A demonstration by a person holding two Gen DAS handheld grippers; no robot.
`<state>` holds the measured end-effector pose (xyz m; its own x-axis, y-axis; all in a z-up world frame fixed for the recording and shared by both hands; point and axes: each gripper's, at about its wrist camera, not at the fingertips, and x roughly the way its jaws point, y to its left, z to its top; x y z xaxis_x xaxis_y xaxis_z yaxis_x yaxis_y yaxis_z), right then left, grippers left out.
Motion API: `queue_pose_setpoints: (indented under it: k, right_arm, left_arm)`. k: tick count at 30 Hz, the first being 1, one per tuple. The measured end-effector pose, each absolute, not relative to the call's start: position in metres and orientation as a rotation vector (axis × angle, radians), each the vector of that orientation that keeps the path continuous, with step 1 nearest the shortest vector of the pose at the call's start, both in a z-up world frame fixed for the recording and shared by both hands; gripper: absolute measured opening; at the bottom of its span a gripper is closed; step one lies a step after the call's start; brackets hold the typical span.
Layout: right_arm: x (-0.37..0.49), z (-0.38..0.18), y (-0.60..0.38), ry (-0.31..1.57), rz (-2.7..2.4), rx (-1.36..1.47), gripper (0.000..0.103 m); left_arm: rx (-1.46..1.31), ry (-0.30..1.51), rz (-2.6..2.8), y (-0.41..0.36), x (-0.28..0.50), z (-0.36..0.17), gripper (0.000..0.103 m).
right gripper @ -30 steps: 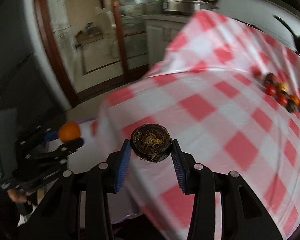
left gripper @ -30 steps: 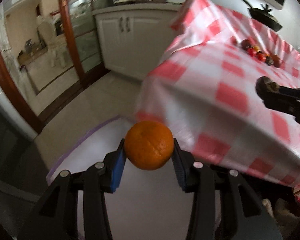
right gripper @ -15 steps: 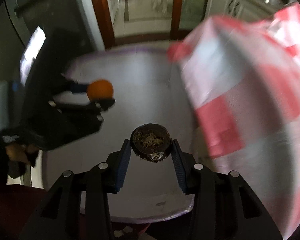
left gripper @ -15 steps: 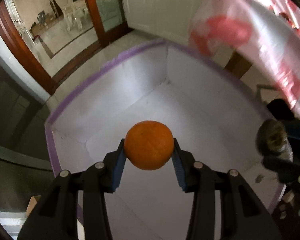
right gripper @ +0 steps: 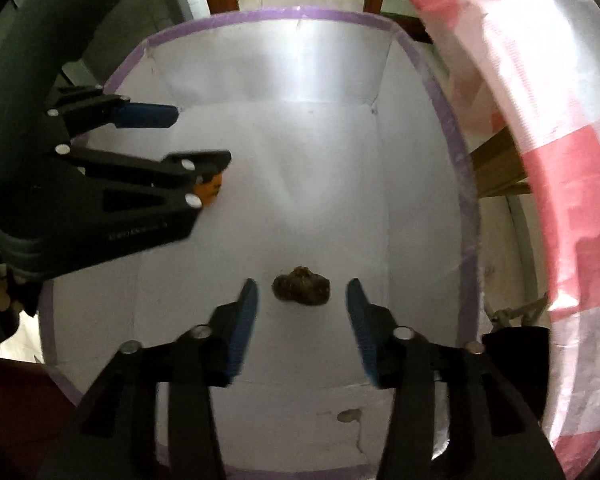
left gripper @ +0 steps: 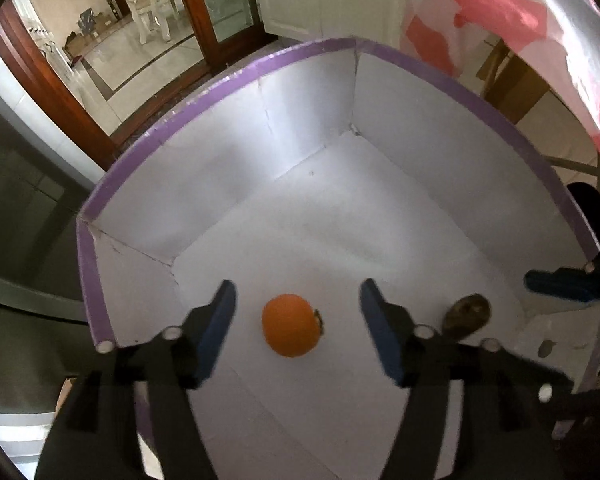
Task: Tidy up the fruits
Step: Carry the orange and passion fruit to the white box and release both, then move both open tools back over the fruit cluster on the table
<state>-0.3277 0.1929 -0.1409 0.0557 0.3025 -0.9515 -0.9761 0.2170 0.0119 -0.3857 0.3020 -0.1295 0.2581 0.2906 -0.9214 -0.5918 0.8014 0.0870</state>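
An orange lies on the floor of a white box with a purple rim. My left gripper hangs over it, jaws opening, pads clear of the fruit on both sides. A dark brown wrinkled fruit lies further right on the box floor, also in the left wrist view as the brown fruit. My right gripper stands above it, jaws opening, not touching it. In the right wrist view the left gripper mostly hides the orange.
The box wall encloses both grippers. A table with a red-and-white checked cloth overhangs the box on the right. Wooden-framed glass doors and tiled floor lie beyond the box. A small scuff mark shows on the box floor.
Both grippers came down from the table into the box and then let go: the orange and the brown fruit left the pads and now lie on the box floor.
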Motion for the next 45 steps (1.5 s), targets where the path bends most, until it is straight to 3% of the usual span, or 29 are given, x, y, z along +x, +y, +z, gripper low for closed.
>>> queue_pose_setpoints:
  k: [3, 9, 13, 18, 22, 25, 30, 36, 45]
  right_arm:
    - [-0.328, -0.129, 0.186, 1.045, 1.174, -0.798, 0.063]
    - [-0.327, -0.093, 0.166, 0.997, 1.203, -0.720, 0.063]
    - [-0.330, -0.058, 0.152, 0.936, 1.244, -0.646, 0.063]
    - [-0.323, 0.002, 0.104, 0.777, 1.244, -0.544, 0.074]
    - [-0.296, 0.052, 0.045, 0.631, 1.152, -0.402, 0.086]
    - [-0.261, 0.076, -0.013, 0.560, 1.010, -0.295, 0.087]
    - [-0.182, 0.082, -0.088, 0.587, 0.697, -0.181, 0.087]
    - [-0.068, 0.062, -0.184, 0.672, 0.385, 0.003, 0.087]
    - [0.085, 0.014, -0.236, 0.810, 0.172, 0.216, 0.087]
  left_arm:
    - [-0.288, 1.140, 0.621, 0.303, -0.383, -0.124, 0.080]
    - [-0.275, 1.027, 0.643, 0.301, -0.382, -0.093, 0.080]
    - [-0.212, 0.876, 0.698, 0.300, -0.375, -0.051, 0.094]
    - [-0.123, 0.724, 0.682, 0.287, -0.351, 0.009, 0.102]
    - [-0.045, 0.612, 0.611, 0.255, -0.315, 0.056, 0.102]
    - [0.002, 0.587, 0.508, 0.215, -0.280, 0.074, 0.102]
    - [-0.051, 0.662, 0.244, 0.158, -0.195, 0.083, 0.102]
    - [-0.055, 0.776, 0.120, 0.085, -0.070, 0.051, 0.102]
    - [-0.207, 0.829, 0.013, 0.046, 0.034, 0.023, 0.101]
